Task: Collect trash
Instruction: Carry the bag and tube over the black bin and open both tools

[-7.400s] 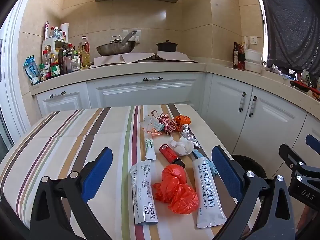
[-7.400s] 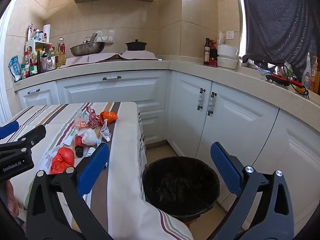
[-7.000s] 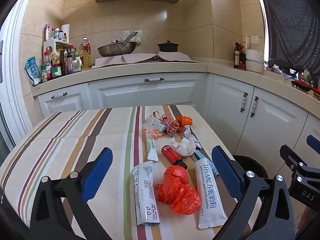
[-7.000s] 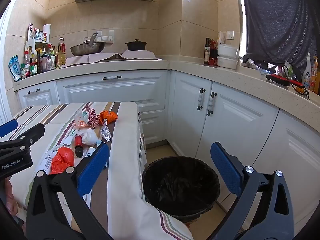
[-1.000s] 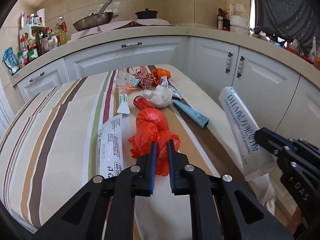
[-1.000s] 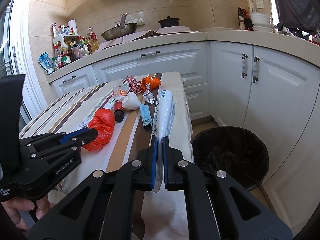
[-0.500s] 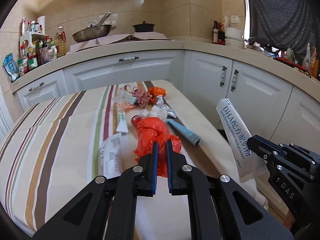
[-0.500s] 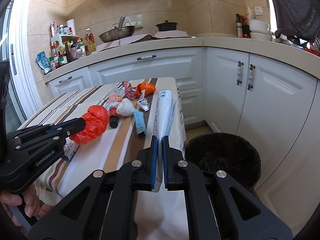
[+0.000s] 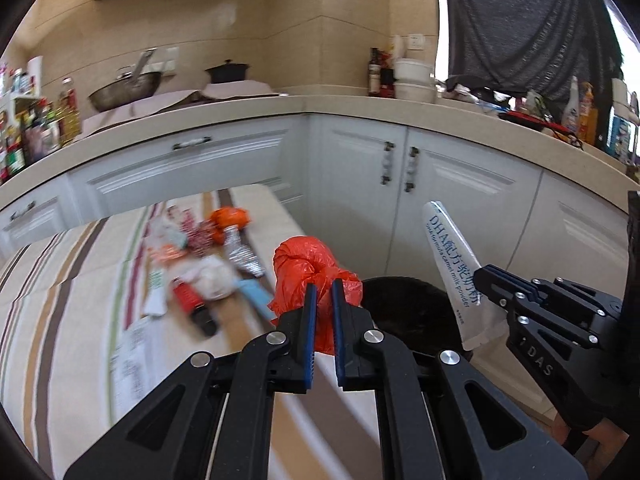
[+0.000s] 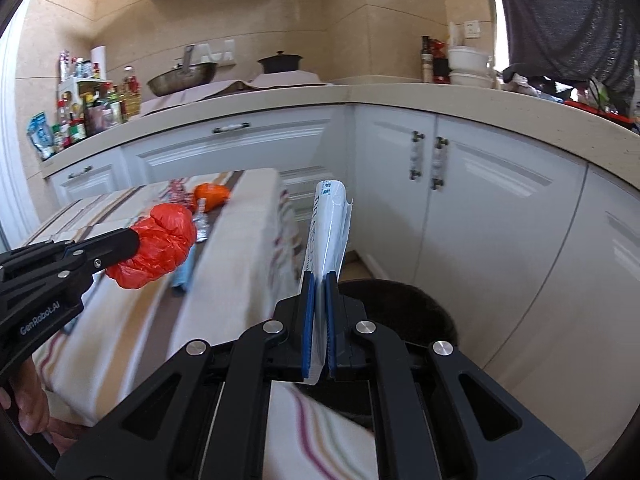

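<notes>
My left gripper (image 9: pixel 322 288) is shut on a crumpled orange plastic bag (image 9: pixel 308 264) and holds it in the air past the table's right edge, near the black trash bin (image 9: pixel 408 304). The bag also shows in the right wrist view (image 10: pixel 158 240). My right gripper (image 10: pixel 318 280) is shut on a white milk powder sachet (image 10: pixel 328 224), upright, above the bin (image 10: pixel 400 300). The sachet shows in the left wrist view too (image 9: pixel 452 268).
The striped table (image 9: pixel 72 312) holds several pieces of trash: a white sachet (image 9: pixel 132 344), a red tube (image 9: pixel 188 296), a blue packet (image 9: pixel 256 296), white tissue (image 9: pixel 208 276), an orange wrapper (image 9: pixel 230 218). White cabinets (image 10: pixel 460 184) stand behind the bin.
Both grippers swung right, away from the table toward the bin. The orange bag and the sachet moved with them, and the bin now shows right below both.
</notes>
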`<state>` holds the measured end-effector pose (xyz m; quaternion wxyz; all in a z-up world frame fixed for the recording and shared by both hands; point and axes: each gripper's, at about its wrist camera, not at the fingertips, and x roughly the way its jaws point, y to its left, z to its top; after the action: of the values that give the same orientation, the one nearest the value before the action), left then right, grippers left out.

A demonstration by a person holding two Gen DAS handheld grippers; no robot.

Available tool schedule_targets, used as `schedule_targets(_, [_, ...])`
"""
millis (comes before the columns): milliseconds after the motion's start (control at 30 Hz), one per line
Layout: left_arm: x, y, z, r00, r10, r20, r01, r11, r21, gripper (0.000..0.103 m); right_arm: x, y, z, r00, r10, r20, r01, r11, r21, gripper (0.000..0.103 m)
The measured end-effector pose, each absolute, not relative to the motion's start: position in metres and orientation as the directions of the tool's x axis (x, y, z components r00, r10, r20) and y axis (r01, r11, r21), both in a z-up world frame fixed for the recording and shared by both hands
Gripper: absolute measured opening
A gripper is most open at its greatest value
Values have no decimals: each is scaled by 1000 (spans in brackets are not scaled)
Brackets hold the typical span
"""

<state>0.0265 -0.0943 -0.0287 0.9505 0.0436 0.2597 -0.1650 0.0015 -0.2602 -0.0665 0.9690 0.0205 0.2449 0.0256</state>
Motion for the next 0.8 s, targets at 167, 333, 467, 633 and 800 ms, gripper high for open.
schedule_targets(167, [41, -125, -33, 801, -317, -508, 374, 927, 10, 8, 14, -281, -74, 881, 22, -473, -6, 999, 34, 6])
schedule_targets(333, [55, -149, -43, 784, -320, -532, 377, 926, -1, 8, 29, -300, -84, 877, 2, -481, 15, 999, 31, 6])
schedule_targets(467, [65, -165, -51, 769, -312, -559, 372, 928, -6, 8, 40, -314, -94, 871, -2, -491, 26, 999, 42, 6])
schedule_targets(633, [77, -183, -59, 759, -283, -587, 352, 936, 4, 8, 52, -328, -105, 864, -6, -504, 36, 998, 49, 6])
schedule_targets(800, [92, -198, -65, 736, -273, -619, 340, 940, -10, 8, 66, -339, -115, 853, -8, -521, 45, 997, 59, 6])
